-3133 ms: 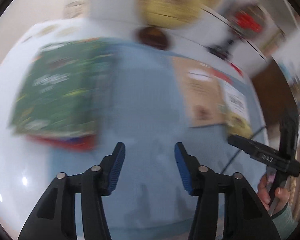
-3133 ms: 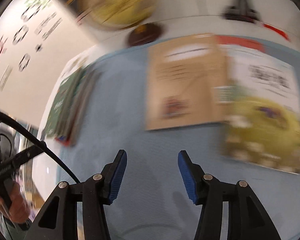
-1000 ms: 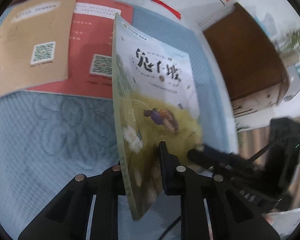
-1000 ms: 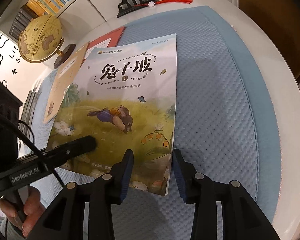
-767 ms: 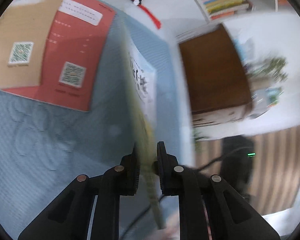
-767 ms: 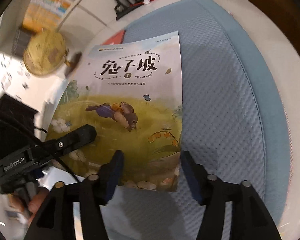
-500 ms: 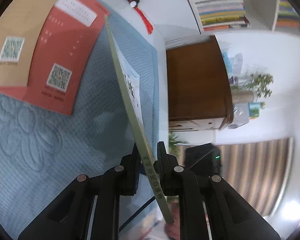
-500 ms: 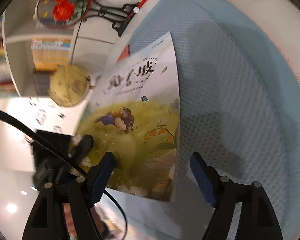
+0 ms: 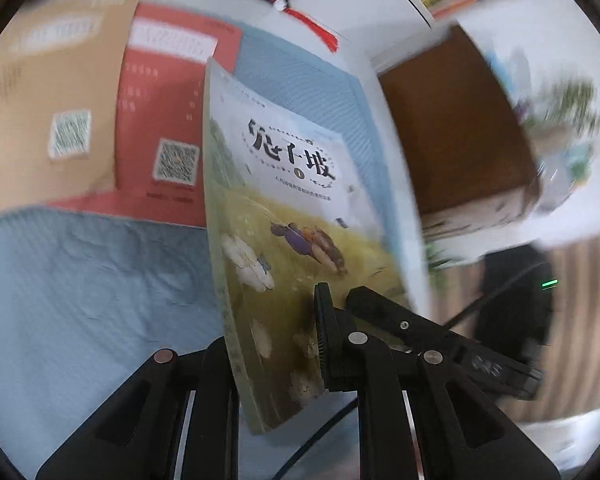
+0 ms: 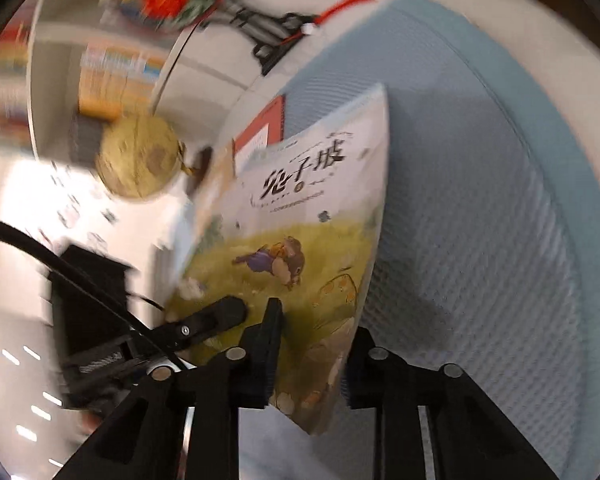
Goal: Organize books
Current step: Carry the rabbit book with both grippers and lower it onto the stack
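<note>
A white worktop [image 10: 520, 12] carries a blue quilted mat [image 9: 80, 288], where a tan book [image 9: 48, 92] overlaps a red book [image 9: 160, 120] at the far side. The rabbit picture book [image 9: 284, 216] is raised off the mat and tilted. Both grippers grip its near end: the left gripper [image 9: 276, 340] has its fingers clamped on the spine edge, and the right gripper [image 10: 312, 344], whose fingers have just been closing, pinches the opposite edge.

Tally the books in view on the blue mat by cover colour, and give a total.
Tan book: 1
Red book: 1
Rabbit book, yellow-green cover, held off the mat: 1
Total: 3
</note>
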`<state>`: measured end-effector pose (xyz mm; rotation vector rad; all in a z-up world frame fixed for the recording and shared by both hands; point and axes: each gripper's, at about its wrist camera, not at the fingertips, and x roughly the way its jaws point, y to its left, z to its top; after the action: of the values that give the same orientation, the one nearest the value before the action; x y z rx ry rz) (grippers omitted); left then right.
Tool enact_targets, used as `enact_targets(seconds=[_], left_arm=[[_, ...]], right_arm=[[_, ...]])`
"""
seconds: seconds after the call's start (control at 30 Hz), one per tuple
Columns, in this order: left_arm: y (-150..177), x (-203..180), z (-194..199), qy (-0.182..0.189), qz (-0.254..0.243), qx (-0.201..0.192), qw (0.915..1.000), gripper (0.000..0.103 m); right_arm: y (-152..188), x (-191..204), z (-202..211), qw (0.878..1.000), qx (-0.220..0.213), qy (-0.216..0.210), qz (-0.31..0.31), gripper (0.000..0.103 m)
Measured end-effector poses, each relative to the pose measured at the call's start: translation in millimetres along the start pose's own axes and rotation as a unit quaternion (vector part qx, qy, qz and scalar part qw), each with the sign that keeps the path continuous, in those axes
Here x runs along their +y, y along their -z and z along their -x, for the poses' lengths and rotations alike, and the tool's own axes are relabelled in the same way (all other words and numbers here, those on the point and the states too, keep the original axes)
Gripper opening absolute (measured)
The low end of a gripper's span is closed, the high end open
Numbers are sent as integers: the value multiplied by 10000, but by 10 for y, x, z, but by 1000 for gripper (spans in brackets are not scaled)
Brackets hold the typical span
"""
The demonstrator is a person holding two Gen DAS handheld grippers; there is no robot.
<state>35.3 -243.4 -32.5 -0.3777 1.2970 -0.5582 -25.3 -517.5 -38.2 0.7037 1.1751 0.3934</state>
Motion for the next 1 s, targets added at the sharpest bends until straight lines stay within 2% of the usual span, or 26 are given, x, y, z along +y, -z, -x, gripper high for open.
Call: enact_targets(seconds=[0.07, 0.17, 0.33, 0.47, 0.6, 0.93, 1.0], left_arm=[[67, -129, 56, -477, -454, -100, 9978, 12], [136, -221, 201, -796, -829, -317, 9929, 12], [156, -151, 547, -714, -828, -556, 9924, 13], [159, 14, 918, -758, -752, -895, 9902, 13], [169, 361, 1397, -839, -537, -1220, 9875, 12], [280, 1579, 2472, -1205, 59, -1769, 9768, 12], [279, 1865, 2684, -1320, 156, -1831, 9741, 12]], right_arm=[[79, 235, -38, 9968, -44, 544, 588, 22], [206, 552, -63, 9859, -139, 1058, 1293, 22], [358, 992, -9, 9718, -390, 1279, 1941, 23], [387, 1392, -43, 9653, -465, 1309, 2212, 23], [425, 1883, -198, 9593, -505, 1141, 2535, 23], [663, 3252, -1211, 9448, -238, 727, 3185, 24], [695, 3461, -1442, 9465, -104, 639, 3160, 24]])
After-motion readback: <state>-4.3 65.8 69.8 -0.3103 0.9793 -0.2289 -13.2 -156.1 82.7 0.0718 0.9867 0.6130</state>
